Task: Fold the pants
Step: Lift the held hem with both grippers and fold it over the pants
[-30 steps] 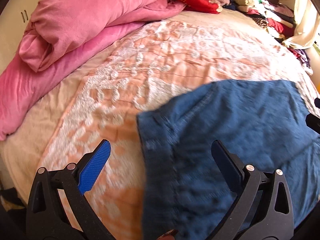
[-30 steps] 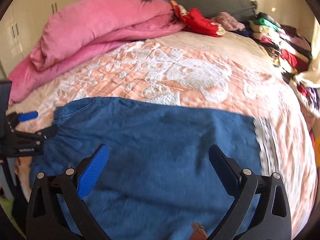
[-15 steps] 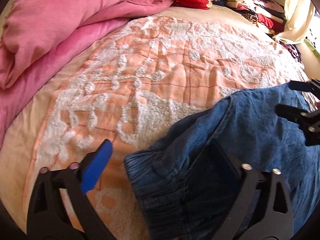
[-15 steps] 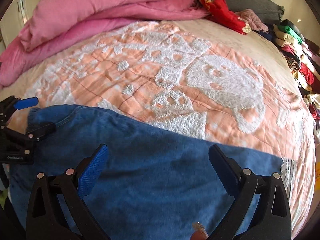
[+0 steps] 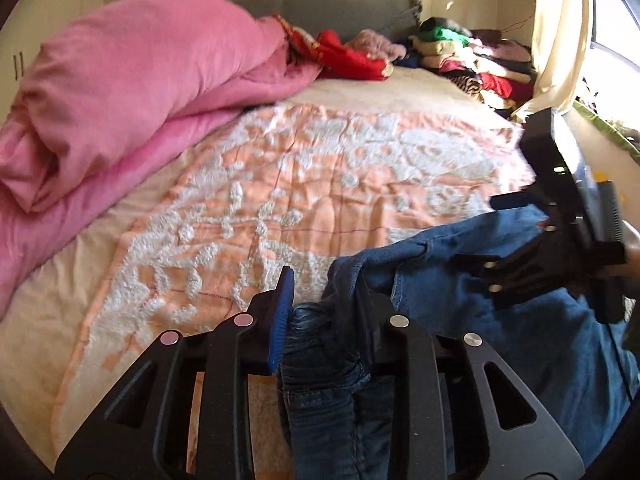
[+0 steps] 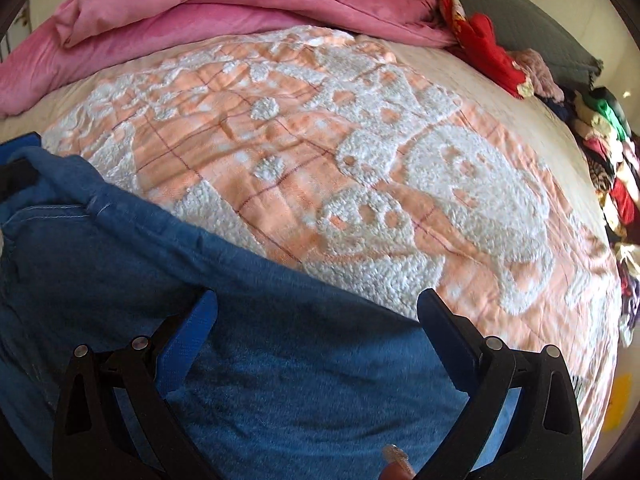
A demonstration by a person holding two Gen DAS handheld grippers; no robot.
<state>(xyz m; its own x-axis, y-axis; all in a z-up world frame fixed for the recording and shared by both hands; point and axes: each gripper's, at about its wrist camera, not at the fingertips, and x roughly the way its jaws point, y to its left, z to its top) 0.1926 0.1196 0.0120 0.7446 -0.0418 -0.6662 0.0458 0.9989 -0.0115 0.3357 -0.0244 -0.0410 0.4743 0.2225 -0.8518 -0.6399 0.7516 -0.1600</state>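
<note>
Blue denim pants (image 5: 520, 340) lie across the near side of a peach and white bedspread (image 5: 280, 200). My left gripper (image 5: 324, 292) is closing on the gathered waistband, with bunched denim pressed between its blue pad and black finger. That corner stands lifted off the bed. In the right wrist view the pants (image 6: 280, 360) fill the lower half, and my right gripper (image 6: 320, 320) hangs open just above them near their far edge, nothing between its fingers. The right gripper (image 5: 492, 232) also shows open at the left view's right side. The left gripper (image 6: 18, 160) is at the far left edge.
A folded pink duvet (image 5: 120, 80) lies along the bed's left side. Red cloth (image 5: 348, 56) and a pile of folded clothes (image 5: 472, 60) sit by the grey headboard. A cream curtain (image 5: 560, 40) hangs at the right by a window.
My left gripper's jaws went from wide open to narrow on the waistband, and the denim there bunched and rose. My right gripper dropped closer to the pants, still open.
</note>
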